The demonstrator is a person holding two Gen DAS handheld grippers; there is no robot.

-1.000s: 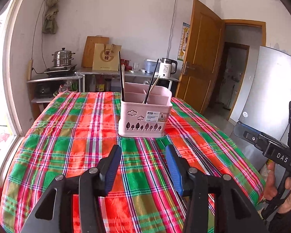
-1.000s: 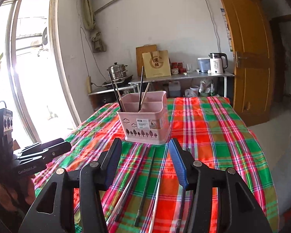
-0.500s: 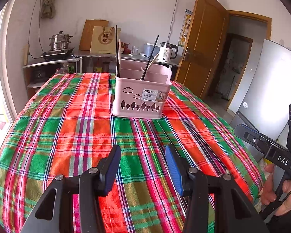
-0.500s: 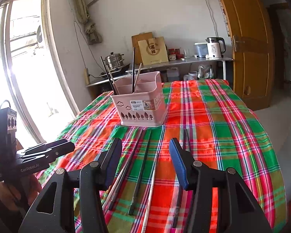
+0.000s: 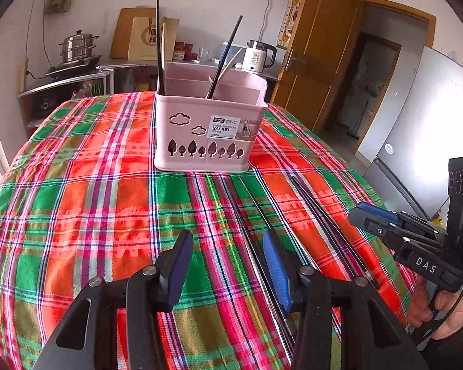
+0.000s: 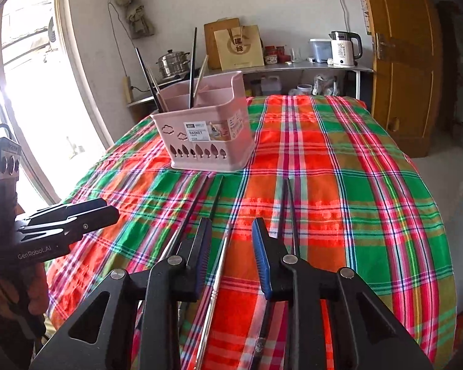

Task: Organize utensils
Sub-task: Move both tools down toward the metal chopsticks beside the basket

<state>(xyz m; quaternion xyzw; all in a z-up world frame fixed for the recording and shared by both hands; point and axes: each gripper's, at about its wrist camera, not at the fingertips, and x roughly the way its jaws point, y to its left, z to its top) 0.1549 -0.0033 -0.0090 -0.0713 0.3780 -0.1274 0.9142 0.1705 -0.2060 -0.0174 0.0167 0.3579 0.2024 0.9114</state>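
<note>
A pink utensil basket stands on the plaid tablecloth, with a few chopsticks upright in its compartments; it also shows in the right wrist view. Several chopsticks lie loose on the cloth in front of it, dark and silver ones. My left gripper is open and empty, low over the cloth just left of the loose chopsticks. My right gripper is open and empty, with a silver chopstick lying between its fingers below.
The plaid table drops off at its right edge. Behind it a counter holds a steamer pot, a paper bag and a white kettle. A wooden door and a fridge stand to the right.
Both grippers have moved forward and down toward the loose chopsticks. The right gripper's fingers have narrowed somewhat over a silver chopstick.
</note>
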